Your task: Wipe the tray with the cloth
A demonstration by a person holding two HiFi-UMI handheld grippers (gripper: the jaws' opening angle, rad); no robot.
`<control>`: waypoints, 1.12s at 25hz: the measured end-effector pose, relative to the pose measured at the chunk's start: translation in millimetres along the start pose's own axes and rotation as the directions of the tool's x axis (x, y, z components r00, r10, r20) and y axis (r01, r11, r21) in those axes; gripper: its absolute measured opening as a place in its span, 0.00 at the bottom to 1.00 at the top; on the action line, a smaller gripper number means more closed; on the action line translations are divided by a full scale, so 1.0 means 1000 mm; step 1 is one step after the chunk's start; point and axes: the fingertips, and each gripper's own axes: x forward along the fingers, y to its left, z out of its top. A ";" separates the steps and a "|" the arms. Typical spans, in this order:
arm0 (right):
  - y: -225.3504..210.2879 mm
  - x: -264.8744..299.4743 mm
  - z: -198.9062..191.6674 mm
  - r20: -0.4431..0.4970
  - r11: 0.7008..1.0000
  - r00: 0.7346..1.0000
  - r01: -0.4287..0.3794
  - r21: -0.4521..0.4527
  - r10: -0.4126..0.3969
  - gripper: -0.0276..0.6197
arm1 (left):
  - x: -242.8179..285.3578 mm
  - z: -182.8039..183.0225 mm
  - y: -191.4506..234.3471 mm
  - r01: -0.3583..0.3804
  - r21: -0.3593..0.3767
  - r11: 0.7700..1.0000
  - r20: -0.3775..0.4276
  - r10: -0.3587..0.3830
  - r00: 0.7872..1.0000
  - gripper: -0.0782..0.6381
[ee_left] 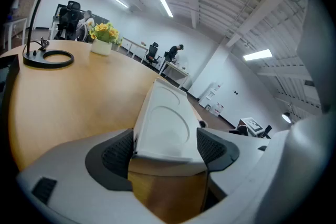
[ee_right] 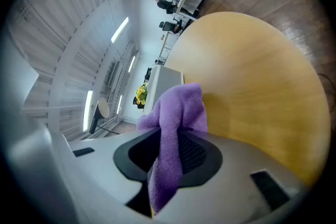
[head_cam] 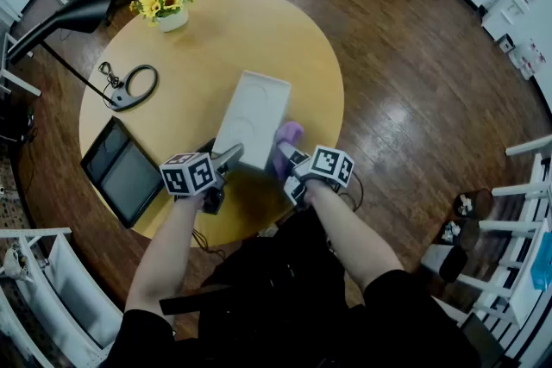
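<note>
Tray [head_cam: 254, 112], white and rectangular, lay on the round wooden worktop [head_cam: 207, 47] toward its near edge, long axis running away from the person.

Far left, clear of the work: a dark tablet [head_cam: 123, 171], a ring-shaped lamp base [head_cam: 134, 88] and a pot of yellow flowers [head_cam: 164, 4].

Left gripper [head_cam: 235, 155] was at the tray's near short end. Its jaws stood wide and took the tray's width between them, and both pads appeared to press on the side edges. I judged this a steadying grip, not a lift; the tray looked to be resting on the worktop.

Tray surface was plain white in both the head view and the left gripper view, with a shallow round recess and no visible dirt, smear or wet track. How much had been wiped could not be read from it.

Cloth [head_cam: 289, 134], purple, sat just at the tray's right long edge, near its near corner. I could not tell whether it was touching the surface or only beside it.

Right gripper [head_cam: 287, 161] had its jaws narrow, pinching the cloth, whose free end bunched out ahead of the pads.

Status, as a judgement: preparation done — cloth in hand, tray held. The wipe looked at or near its start, with the cloth at one edge and the whole face left to cover.
</note>
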 end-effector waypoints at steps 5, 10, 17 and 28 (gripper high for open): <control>0.006 -0.014 -0.047 -0.169 0.995 0.983 -0.081 -0.065 0.069 0.17 | -0.002 0.003 0.002 -0.013 -0.039 0.999 0.039 0.015 0.999 0.60; 0.019 -0.030 -0.090 -0.359 0.976 0.923 -0.189 -0.109 0.139 0.17 | -0.004 0.003 0.004 -0.014 -0.062 0.998 0.065 0.018 0.998 0.60; 0.021 -0.036 -0.002 -0.077 0.989 0.991 -0.116 -0.089 0.110 0.18 | -0.003 0.004 0.004 -0.005 -0.067 0.998 0.056 0.008 0.998 0.58; 0.039 -0.019 -0.053 -0.140 0.976 0.976 -0.183 -0.118 0.167 0.18 | 0.004 0.002 0.008 -0.048 0.001 0.999 0.009 0.048 0.999 0.57</control>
